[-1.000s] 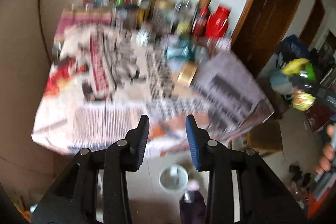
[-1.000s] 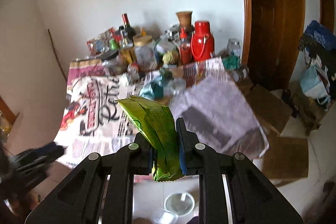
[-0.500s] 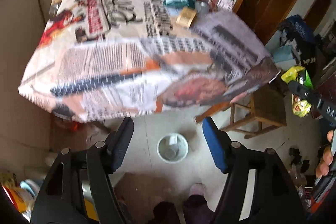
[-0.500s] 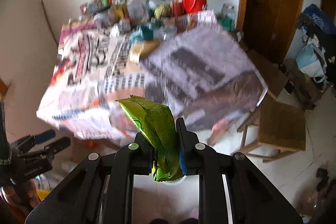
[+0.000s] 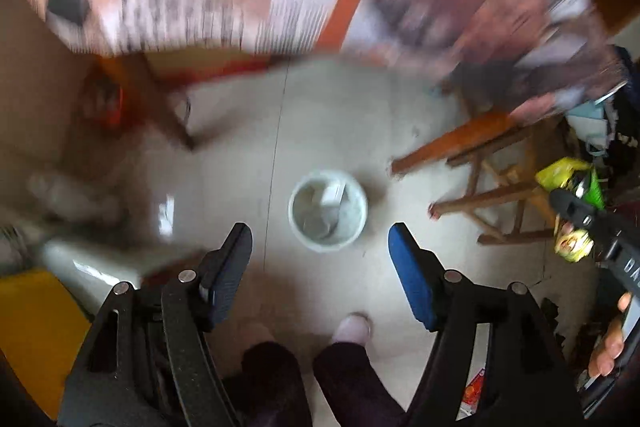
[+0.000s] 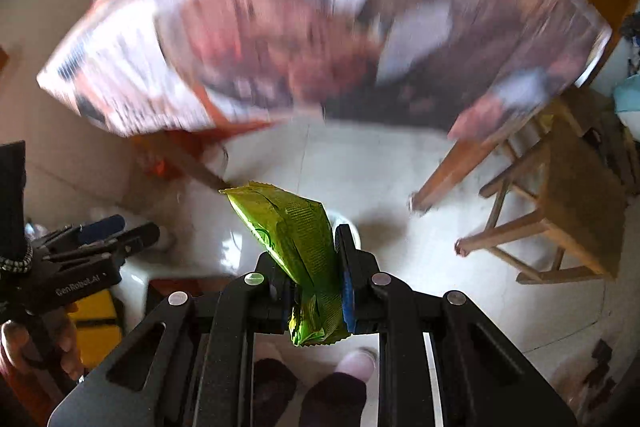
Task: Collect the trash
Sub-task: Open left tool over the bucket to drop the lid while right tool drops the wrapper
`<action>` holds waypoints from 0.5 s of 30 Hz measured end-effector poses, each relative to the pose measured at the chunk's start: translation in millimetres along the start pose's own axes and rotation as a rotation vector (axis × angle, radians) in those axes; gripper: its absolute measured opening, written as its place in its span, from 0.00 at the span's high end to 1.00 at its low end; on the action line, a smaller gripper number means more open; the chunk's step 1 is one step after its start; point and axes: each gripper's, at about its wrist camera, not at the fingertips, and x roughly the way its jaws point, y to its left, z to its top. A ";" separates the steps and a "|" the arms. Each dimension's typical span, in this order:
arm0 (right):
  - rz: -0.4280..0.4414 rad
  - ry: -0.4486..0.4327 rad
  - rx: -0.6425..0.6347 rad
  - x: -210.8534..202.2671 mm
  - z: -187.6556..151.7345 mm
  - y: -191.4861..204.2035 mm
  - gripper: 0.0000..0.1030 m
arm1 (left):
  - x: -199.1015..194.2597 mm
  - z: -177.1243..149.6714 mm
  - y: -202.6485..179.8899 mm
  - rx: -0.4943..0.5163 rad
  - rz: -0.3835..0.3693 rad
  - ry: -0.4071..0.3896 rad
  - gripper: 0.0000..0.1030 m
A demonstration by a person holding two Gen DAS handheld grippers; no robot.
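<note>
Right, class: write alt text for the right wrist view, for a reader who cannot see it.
The right gripper is shut on a crumpled green snack wrapper, held above a pale tiled floor. Beyond it are a blurred newspaper-covered table and a wooden stool; the left gripper shows at the left edge.

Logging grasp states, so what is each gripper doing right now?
Left gripper: open, empty.
Right gripper: closed on the crinkled green foil wrapper.

Lived-in home, newspaper-covered table (image 6: 320, 27), wooden stool (image 6: 568, 203), tiled floor (image 5: 340, 131), small bin (image 5: 327, 214)
</note>
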 end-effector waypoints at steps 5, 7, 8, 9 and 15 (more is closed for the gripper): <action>0.004 0.061 -0.001 91.4 -30.3 -9.4 0.83 | 113.8 -63.6 40.3 -0.039 0.031 0.136 0.32; 0.009 0.073 0.009 128.0 -39.4 -12.7 0.83 | 165.5 -92.8 56.0 -0.043 0.025 0.204 0.32; 0.011 0.080 0.013 142.4 -42.6 -13.5 0.83 | 188.4 -105.8 62.2 -0.039 0.026 0.234 0.32; 0.019 0.084 0.020 161.4 -47.5 -14.2 0.83 | 218.6 -123.4 69.8 -0.030 0.033 0.273 0.32; 0.043 0.097 0.035 234.5 -65.7 -14.0 0.83 | 349.7 -204.0 112.3 -0.082 -0.010 0.432 0.47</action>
